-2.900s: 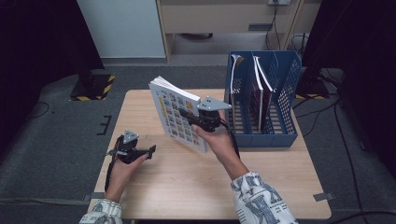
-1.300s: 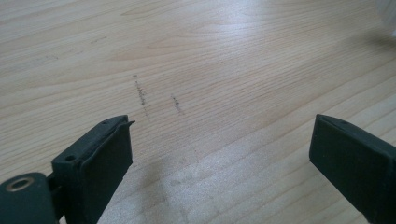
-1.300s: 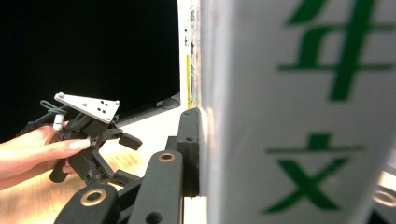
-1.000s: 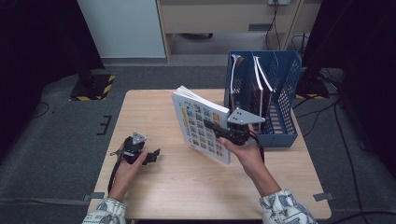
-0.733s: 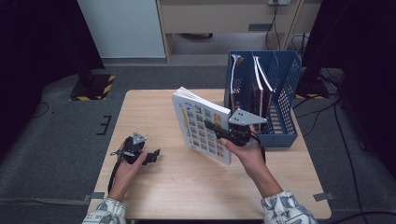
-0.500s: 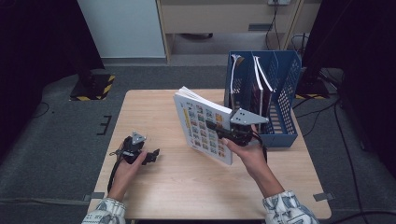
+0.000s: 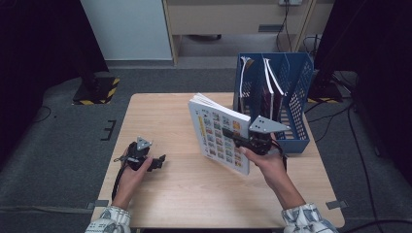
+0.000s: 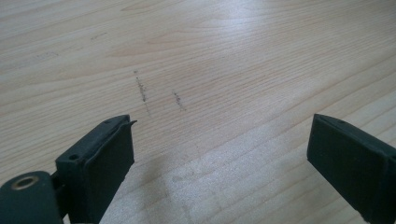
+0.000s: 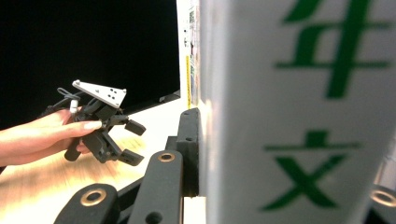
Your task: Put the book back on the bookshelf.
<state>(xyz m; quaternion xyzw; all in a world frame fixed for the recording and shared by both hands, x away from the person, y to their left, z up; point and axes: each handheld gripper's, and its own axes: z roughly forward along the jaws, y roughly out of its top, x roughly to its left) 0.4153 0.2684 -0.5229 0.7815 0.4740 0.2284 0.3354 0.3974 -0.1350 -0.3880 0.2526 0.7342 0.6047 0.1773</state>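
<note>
The book (image 7: 219,135) stands upright above the counter (image 7: 160,111), lifted clear of the wood, its picture-covered front turned toward the person and its white pages fanning a little at the top. The right gripper (image 7: 243,142) pinches it by the spine edge, the jaws pressed against either cover; in the right gripper view the white spine with green characters (image 9: 299,112) sits squarely between them, one black jaw flat against its side. The book is just beside the blue file rack (image 7: 297,102), on the rack's left, close to its front corner. That rack stands at the counter's far right corner and already holds a few books upright in its slots. Well to the left of the book, the left gripper (image 7: 156,162) rests low over the bare wood in the person's left hand (image 7: 132,171), its jaws spread wide with nothing between them but the grain of the counter (image 8: 210,93).
</note>
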